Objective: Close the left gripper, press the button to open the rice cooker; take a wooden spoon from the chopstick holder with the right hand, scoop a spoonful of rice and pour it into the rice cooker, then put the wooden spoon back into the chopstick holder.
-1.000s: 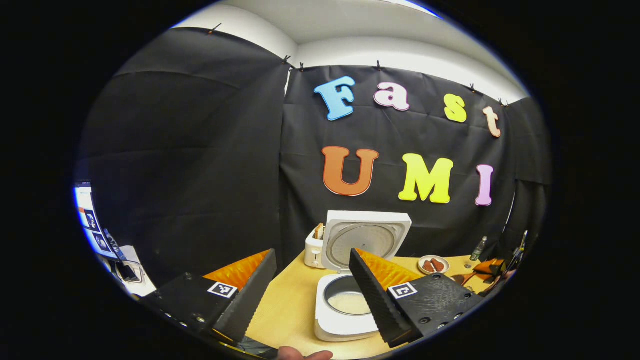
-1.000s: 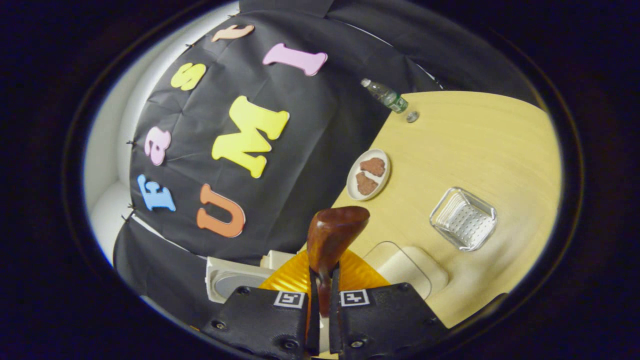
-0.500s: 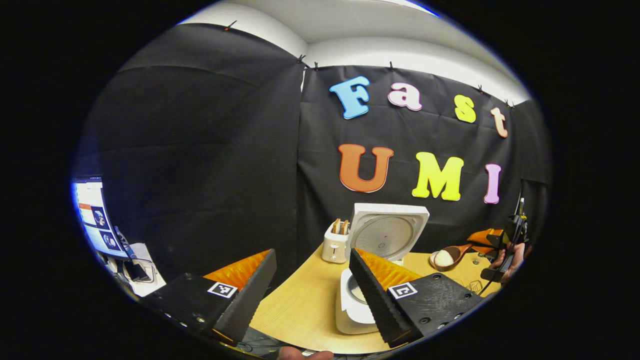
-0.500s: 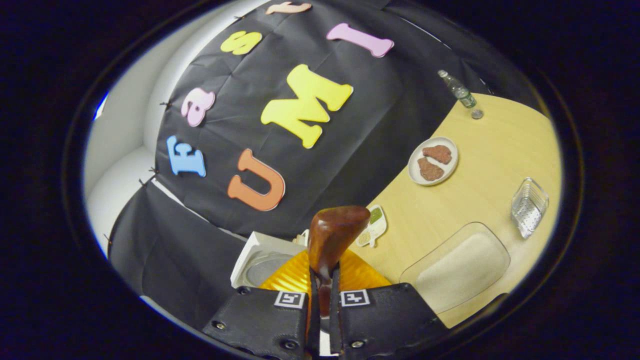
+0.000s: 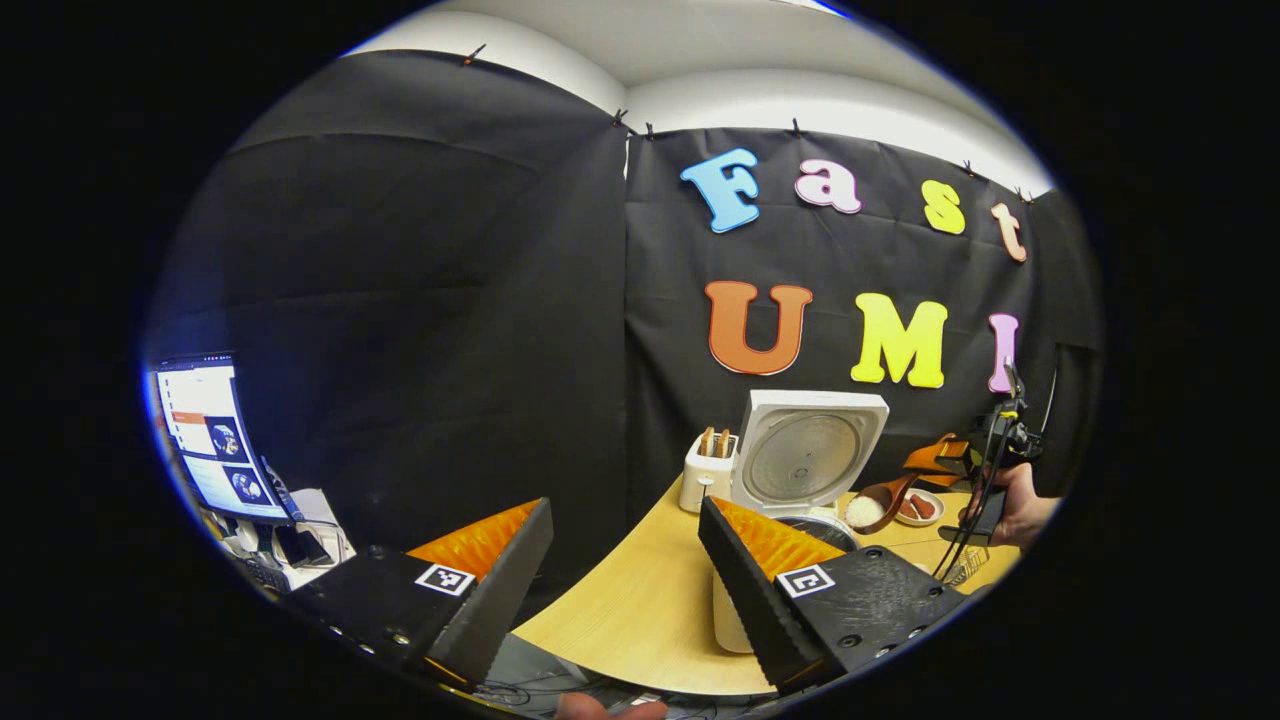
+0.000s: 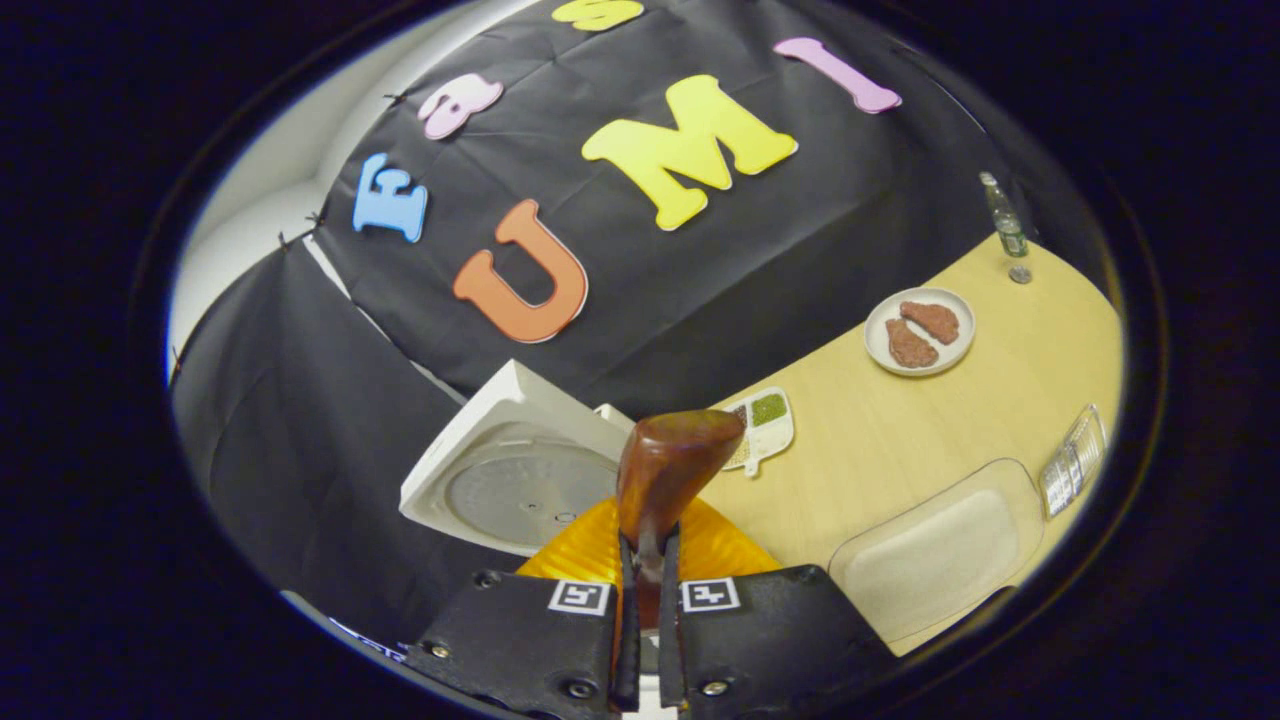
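Note:
The white rice cooker stands with its lid (image 5: 808,455) raised; my left gripper's finger covers most of its body (image 5: 728,618). My left gripper (image 5: 622,510) is open and holds nothing, well back from the cooker near the table's left edge. My right gripper (image 6: 645,548) is shut on the handle of the wooden spoon (image 6: 668,462), bowl pointing forward over the cooker lid (image 6: 512,482). In the left gripper view the spoon (image 5: 872,507) carries white rice beside the lid, and a hand holds the right gripper (image 5: 950,462).
A clear tray of rice (image 6: 935,552) lies near my right gripper. Farther off are a plate of meat (image 6: 918,332), a divided dish of beans (image 6: 762,422), a bottle (image 6: 1003,215) and a clear ridged dish (image 6: 1075,460). A toaster (image 5: 706,470) stands left of the cooker, a monitor (image 5: 205,432) off-table.
The right gripper carried the spoon from the rice tray toward the open cooker and turned more level. The left gripper drew back and left, so the cooker now sits farther right.

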`<act>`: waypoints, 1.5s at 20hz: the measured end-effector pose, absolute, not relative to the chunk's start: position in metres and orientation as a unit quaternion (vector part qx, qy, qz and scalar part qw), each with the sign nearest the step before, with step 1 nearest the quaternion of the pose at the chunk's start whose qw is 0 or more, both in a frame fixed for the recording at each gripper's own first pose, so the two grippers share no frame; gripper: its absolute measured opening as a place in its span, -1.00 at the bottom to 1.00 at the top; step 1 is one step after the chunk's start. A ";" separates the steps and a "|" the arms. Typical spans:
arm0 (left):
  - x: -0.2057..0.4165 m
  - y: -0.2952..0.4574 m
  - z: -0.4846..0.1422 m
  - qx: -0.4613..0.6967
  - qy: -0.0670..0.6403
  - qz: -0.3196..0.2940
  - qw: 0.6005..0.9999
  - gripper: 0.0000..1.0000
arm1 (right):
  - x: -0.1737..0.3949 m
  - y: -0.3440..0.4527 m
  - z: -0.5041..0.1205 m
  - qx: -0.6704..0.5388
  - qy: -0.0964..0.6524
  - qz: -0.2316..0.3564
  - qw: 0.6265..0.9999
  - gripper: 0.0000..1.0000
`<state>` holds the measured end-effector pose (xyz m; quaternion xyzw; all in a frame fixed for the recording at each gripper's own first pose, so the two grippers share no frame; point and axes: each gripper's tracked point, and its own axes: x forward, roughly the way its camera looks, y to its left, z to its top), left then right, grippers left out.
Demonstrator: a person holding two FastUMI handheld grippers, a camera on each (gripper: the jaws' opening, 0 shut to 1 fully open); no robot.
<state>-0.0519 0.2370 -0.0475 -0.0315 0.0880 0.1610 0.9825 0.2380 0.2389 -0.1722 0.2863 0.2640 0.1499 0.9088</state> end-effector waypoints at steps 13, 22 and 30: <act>-0.046 0.224 -0.051 -0.009 0.068 0.134 0.989 0.89 | 0.241 0.255 -0.130 0.072 0.197 0.161 0.964 -0.75; -0.046 0.214 -0.062 -0.007 0.072 0.115 0.991 0.89 | 0.222 0.299 -0.111 -0.084 0.147 0.215 0.962 -0.75; -0.043 0.212 -0.063 -0.026 0.066 0.102 0.992 0.89 | 0.202 0.335 -0.102 -0.209 0.069 0.244 0.944 -0.75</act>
